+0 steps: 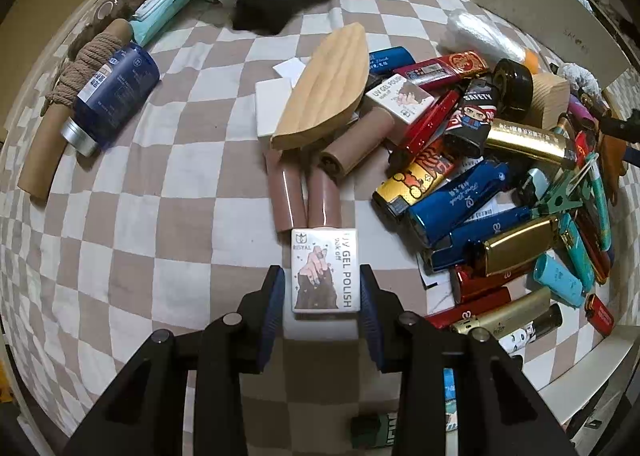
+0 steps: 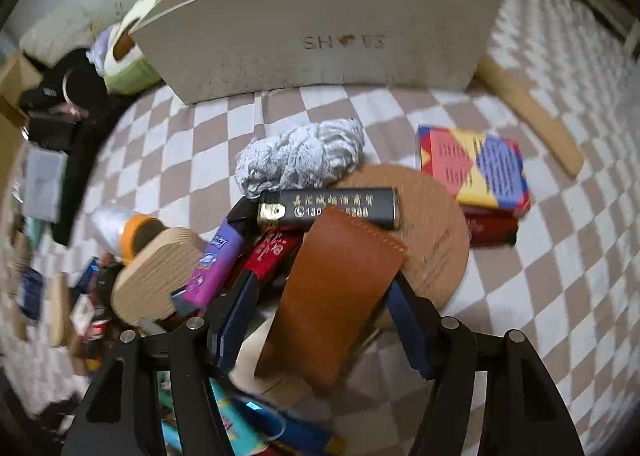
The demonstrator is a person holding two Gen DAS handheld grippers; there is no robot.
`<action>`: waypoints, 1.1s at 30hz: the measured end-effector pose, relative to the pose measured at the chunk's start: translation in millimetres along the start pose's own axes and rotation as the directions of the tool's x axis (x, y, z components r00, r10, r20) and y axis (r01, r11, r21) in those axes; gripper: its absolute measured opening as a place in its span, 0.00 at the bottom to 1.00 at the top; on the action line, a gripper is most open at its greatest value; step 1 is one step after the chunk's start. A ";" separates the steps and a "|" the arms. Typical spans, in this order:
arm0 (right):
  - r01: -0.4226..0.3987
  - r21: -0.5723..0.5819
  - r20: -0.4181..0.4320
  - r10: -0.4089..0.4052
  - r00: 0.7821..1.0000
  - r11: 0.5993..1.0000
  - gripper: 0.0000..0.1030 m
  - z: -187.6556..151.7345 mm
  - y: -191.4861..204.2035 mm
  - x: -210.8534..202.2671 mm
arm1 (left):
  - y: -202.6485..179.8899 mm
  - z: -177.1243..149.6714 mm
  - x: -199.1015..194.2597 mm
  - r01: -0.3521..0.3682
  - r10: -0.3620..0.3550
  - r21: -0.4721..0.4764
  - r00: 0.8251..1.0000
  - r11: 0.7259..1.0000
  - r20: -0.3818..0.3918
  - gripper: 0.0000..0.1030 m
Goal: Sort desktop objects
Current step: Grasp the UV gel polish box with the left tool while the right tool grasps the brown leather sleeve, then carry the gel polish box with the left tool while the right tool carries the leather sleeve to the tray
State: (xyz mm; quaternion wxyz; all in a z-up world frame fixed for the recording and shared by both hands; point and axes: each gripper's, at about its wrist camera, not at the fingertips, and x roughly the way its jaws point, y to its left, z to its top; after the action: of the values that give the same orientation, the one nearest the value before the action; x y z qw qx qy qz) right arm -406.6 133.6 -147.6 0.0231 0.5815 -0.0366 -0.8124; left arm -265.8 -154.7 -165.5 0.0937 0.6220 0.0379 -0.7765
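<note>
My left gripper [image 1: 322,296] is shut on a white "UV GEL POLISH" box [image 1: 324,264], low over the checked cloth [image 1: 140,236]. The box sits just in front of two brown tubes [image 1: 284,195]. A second, similar box [image 1: 400,97] lies on the pile of lighters [image 1: 460,207] to the right. In the right wrist view, a brown leather pouch [image 2: 336,288] stands tilted between the fingers of my right gripper [image 2: 320,320], over a black lighter [image 2: 328,205] and a round wooden disc [image 2: 436,252]. The right finger [image 2: 404,320] touches the pouch; a small gap shows at the left one.
A leaf-shaped wooden piece [image 1: 328,87] and white tiles [image 1: 272,107] lie ahead. A blue bottle [image 1: 116,95] and rope-wrapped cardboard tube [image 1: 72,95] rest at far left. A white shoe box [image 2: 320,35], grey yarn [image 2: 300,159] and a colourful packet [image 2: 476,167] lie beyond the pouch.
</note>
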 end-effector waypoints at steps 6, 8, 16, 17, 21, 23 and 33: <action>0.081 -0.154 0.030 -0.078 0.997 0.985 0.45 -7.0 9.5 0.7 | 1.1 2.9 -2.9 0.009 -0.009 -0.001 1.000 1.000 0.005 0.36; 0.069 -0.167 0.025 -0.066 0.998 0.984 0.45 -10.2 5.7 -2.0 | 1.9 4.0 -3.9 0.012 -0.012 -0.008 1.000 1.000 0.006 0.36; -0.025 -0.155 0.010 0.027 1.000 0.988 0.45 -26.3 -35.3 -37.6 | 4.4 9.1 -7.8 0.022 -0.022 -0.039 1.000 0.999 0.011 0.36; -0.037 -0.154 0.009 0.038 0.999 0.987 0.45 -28.3 -40.5 -42.1 | 4.1 10.5 -7.4 0.020 -0.019 -0.038 1.000 0.999 0.014 0.36; -0.093 -0.141 -0.005 0.093 0.996 0.986 0.45 -38.7 -60.7 -59.1 | 2.0 15.3 -5.0 0.003 -0.002 -0.029 1.000 1.000 0.019 0.36; -0.117 -0.139 -0.012 0.116 0.993 0.983 0.45 -45.0 -67.9 -65.2 | 0.1 17.3 -4.5 -0.009 0.009 -0.018 1.000 1.000 0.017 0.36; -0.176 -0.147 -0.062 0.169 0.984 0.973 0.45 -79.8 -76.2 -77.2 | -5.1 18.7 -21.1 -0.026 0.026 -0.005 0.999 1.000 0.043 0.30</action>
State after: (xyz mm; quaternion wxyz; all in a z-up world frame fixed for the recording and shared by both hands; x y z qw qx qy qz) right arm -305.7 213.1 -107.0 0.1385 0.5925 -0.0244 -0.7932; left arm -280.3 -150.9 -141.1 0.1061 0.6055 0.0295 -0.7882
